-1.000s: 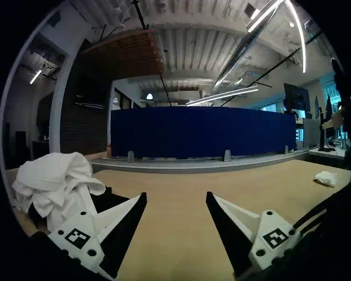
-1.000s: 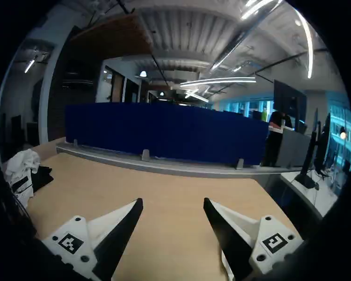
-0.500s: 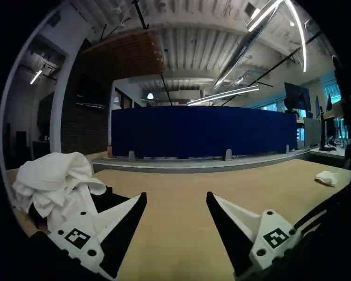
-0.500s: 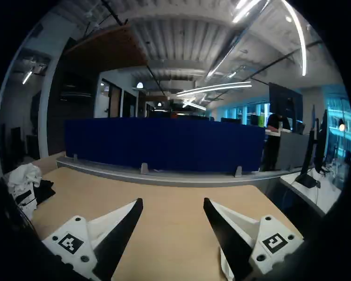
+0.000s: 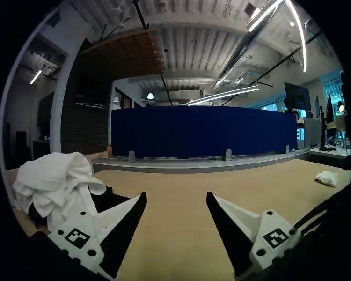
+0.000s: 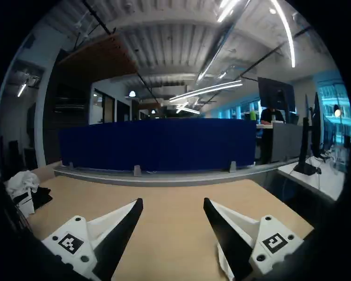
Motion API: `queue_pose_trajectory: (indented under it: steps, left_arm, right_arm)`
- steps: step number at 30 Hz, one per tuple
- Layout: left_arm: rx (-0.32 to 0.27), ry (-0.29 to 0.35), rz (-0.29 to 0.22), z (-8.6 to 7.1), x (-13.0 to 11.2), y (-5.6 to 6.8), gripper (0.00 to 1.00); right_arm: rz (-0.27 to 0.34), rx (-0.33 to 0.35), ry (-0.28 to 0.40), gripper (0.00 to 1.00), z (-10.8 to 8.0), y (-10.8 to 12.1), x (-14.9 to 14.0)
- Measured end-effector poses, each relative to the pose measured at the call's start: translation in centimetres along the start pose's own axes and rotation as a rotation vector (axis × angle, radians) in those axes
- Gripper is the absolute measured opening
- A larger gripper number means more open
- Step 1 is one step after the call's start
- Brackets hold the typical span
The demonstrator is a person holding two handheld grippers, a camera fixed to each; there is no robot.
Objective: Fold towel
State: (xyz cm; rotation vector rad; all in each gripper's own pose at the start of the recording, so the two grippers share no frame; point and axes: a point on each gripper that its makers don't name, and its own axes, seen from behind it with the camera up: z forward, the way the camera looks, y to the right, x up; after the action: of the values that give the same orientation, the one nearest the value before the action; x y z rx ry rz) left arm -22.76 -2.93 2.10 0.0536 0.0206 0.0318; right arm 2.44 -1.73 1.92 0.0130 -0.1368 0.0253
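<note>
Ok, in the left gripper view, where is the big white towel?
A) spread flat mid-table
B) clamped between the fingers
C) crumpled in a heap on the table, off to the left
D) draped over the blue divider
C: the towel sits bunched on the table, left of the open left gripper, whose fingers hold nothing.

White towel (image 5: 54,180) (crumpled) on table

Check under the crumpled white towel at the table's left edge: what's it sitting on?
The white towel is heaped on a black item; its edge sticks out onto the wooden table. The towel covers the rest, so I can't tell what it is.
</note>
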Motion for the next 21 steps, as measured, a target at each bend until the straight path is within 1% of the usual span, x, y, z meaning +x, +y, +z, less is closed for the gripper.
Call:
queue_pose_trajectory:
  steps: [5,8,12,17,21]
  left_arm:
    - [0.0,0.0,0.0,0.0,0.0,0.0,0.94]
    - [0.0,0.0,0.0,0.0,0.0,0.0,0.94]
    - [0.0,0.0,0.0,0.0,0.0,-0.1,0.94]
    - [0.0,0.0,0.0,0.0,0.0,-0.2,0.94]
    - [0.0,0.0,0.0,0.1,0.0,-0.2,0.94]
  right_arm:
    - [0.028,0.019,0.005,1.0,-0.1,-0.1,-3.3]
    - [0.032,0.024,0.011,1.0,0.0,0.1,-5.4]
    - [0.026,0.006,0.008,1.0,0.2,1.0,-7.8]
    - [0.021,-0.004,0.013,1.0,0.5,1.8,-9.5]
    - [0.002,0.001,0.029,1.0,0.6,1.9,-9.8]
